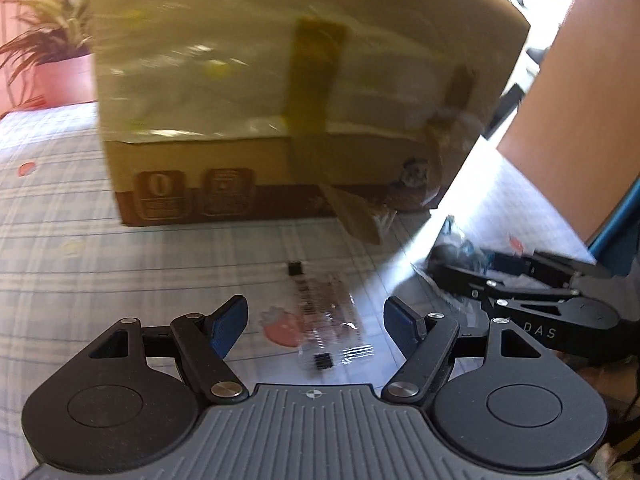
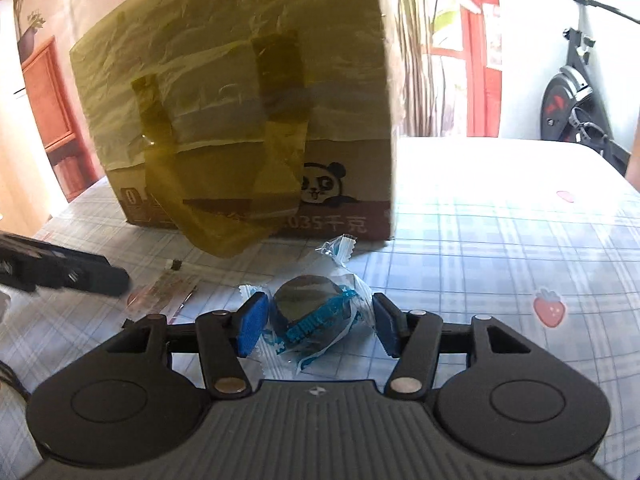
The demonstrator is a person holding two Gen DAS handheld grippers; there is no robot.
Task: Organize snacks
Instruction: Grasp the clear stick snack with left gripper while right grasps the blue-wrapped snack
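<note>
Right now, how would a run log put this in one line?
left hand-held gripper: open over clear wrapper | right hand-held gripper: open, straddling blue-wrapped snack | cardboard box: behind

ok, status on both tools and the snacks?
Left tool open over clear flat packet, not touching. Right tool straddling blue-wrapped round snack, contact unclear. Cardboard box just behind.

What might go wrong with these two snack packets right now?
The right gripper straddles the round wrapped snack; its crinkly wrapper may slip or the treat get squashed. The flat clear packet lies thin on the tablecloth, so the open left gripper may scrape past it or snag the cloth.
</note>
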